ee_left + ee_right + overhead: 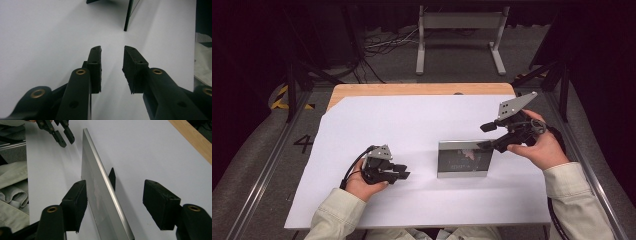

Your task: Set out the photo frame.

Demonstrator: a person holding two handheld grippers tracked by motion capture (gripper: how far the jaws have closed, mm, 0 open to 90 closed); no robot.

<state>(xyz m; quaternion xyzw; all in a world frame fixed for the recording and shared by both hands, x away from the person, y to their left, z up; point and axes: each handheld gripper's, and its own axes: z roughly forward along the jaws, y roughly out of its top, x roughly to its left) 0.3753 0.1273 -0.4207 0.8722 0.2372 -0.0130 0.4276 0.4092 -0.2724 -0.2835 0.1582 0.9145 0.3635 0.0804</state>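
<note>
Nearest the person, the left claw (401, 171) rests low on the white sheet (412, 120) that covers the bench (362, 90), jaws partly spread with nothing between them; in the left gripper view they point along the sheet toward the frame's edge. Farther out, the picture frame (464, 158) stands upright near the middle of the sheet, propped by a dark rear stand (112, 178), its glossy face turned toward the person. The right claw (491, 136) hovers at the frame's upper right corner. In the right gripper view its jaws are spread wide and straddle the frame's top edge (105, 185); one pad lies close against the front face, the other stands well clear behind, so nothing is pinched. The frame appears rigid, light and smooth, with a glazed front that is probably fragile and slippery. Recommended hold: across the metal rim at a corner or side edge, with moderate pressure, avoiding the centre of the glazing. No containers are present on the bench.
</note>
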